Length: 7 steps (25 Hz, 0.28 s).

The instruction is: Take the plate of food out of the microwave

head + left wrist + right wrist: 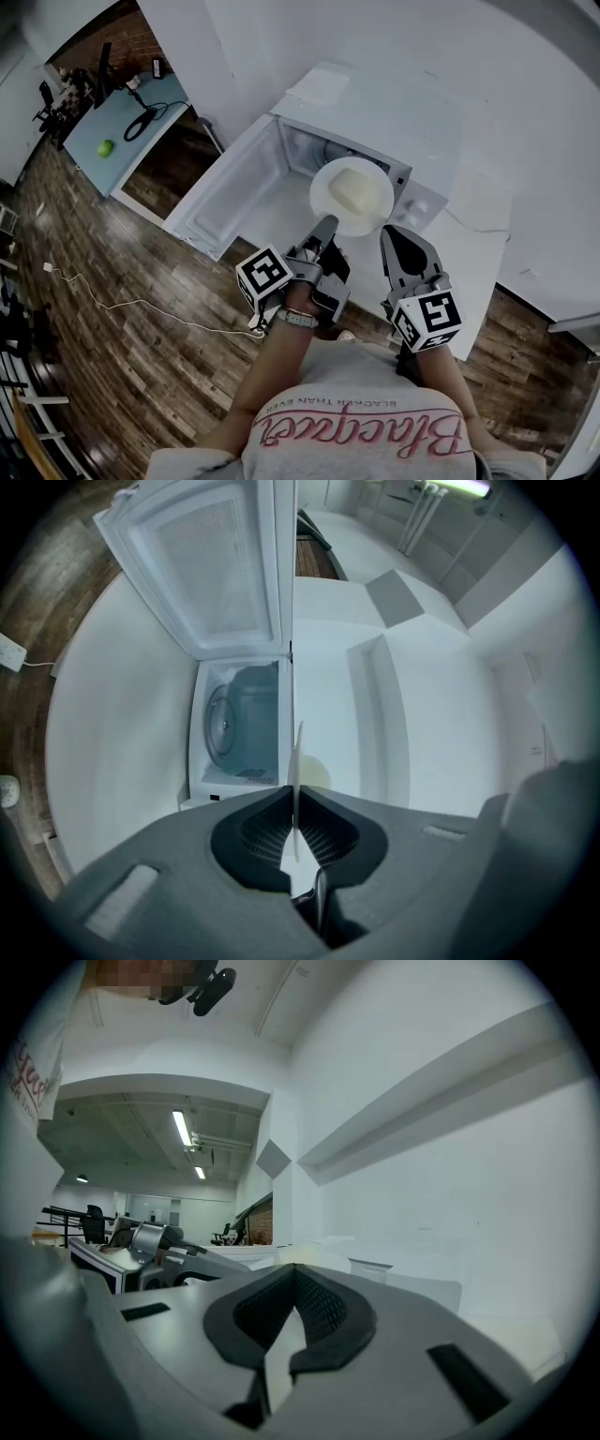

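Note:
A white plate (367,217) carrying pale yellow food (347,192) hangs in front of the open white microwave (394,117). My left gripper (326,223) is shut on the plate's near-left rim. In the left gripper view the plate (297,752) appears edge-on, pinched between the pads of that gripper (295,794), with the microwave cavity and its glass turntable (223,726) beyond. My right gripper (386,232) is shut, its tips just at the plate's near-right rim. Nothing shows between its pads (309,1302) in the right gripper view, where the food (309,1256) peeks over the gripper (295,1274).
The microwave door (220,192) swings open to the left over the wooden floor. A white counter (487,234) runs right of the microwave. A table (122,141) with a green ball (106,147) and black cables stands far left. A white cord (112,302) lies on the floor.

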### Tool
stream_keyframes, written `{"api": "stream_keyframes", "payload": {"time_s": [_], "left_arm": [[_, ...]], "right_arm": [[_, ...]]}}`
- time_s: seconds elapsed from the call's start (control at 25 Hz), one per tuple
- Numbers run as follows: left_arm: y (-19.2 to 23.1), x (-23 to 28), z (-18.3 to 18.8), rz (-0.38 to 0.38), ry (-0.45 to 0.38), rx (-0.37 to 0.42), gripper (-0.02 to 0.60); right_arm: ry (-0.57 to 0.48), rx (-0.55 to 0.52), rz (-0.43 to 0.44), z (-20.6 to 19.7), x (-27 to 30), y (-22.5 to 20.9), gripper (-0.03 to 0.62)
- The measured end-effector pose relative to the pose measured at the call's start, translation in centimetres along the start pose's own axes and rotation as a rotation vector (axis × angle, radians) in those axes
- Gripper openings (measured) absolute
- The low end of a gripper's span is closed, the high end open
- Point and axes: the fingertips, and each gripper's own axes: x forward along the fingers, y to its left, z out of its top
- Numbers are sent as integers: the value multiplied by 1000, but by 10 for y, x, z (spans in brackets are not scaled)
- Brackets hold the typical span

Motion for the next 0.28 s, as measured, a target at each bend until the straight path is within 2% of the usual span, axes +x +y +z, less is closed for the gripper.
{"api": "stream_keyframes", "payload": {"time_s": [0.28], "left_arm": [[-2, 2, -1, -1, -15, 0, 17]], "right_arm": [[-7, -7, 16, 3, 2, -4, 5]]}}
